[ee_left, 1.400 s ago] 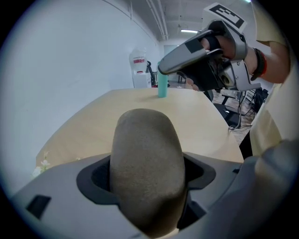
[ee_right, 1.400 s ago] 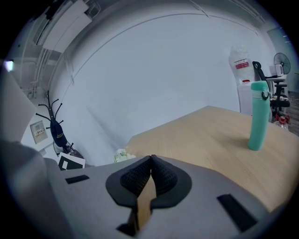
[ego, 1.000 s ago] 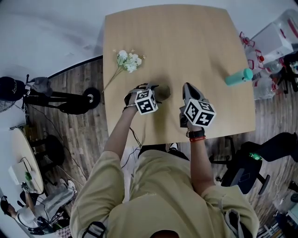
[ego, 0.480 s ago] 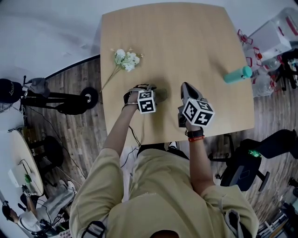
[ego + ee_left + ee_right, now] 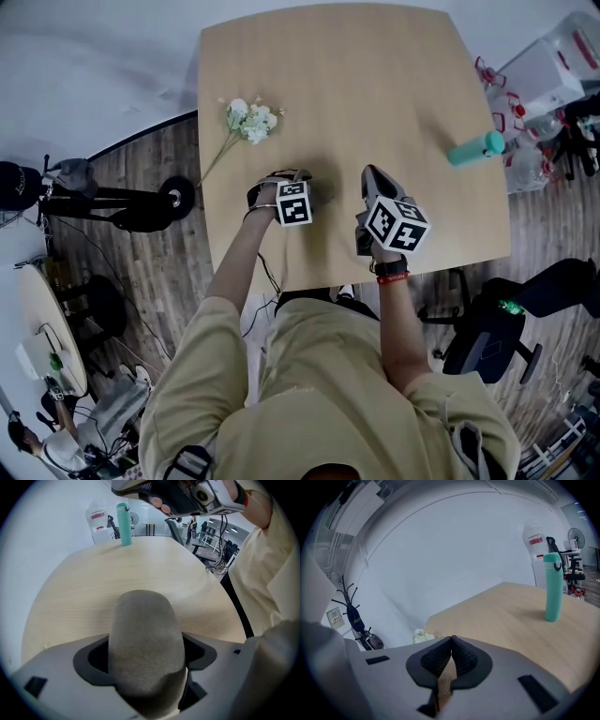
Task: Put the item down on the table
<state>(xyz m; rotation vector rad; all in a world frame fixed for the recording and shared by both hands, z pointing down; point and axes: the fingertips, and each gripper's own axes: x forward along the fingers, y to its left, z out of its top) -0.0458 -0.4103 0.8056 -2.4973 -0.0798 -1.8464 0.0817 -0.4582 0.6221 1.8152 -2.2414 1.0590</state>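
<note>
Grey stone (image 5: 143, 620) sat gripped in your left claw (image 5: 147, 656) over the surface (image 5: 117, 569); dropped from height, it might have rolled off. Your right claw (image 5: 451, 641) was closed, empty.

Looks like an office workroom: pale wooden bench (image 5: 375, 84), black swivel chair (image 5: 487, 342) on plank floor (image 5: 169, 300) right of the right tongs (image 5: 368, 174), desks and chairs (image 5: 211, 531) ahead of the left tongs (image 5: 145, 656), fan (image 5: 573, 538) and water jug (image 5: 533, 541) beyond.
</note>
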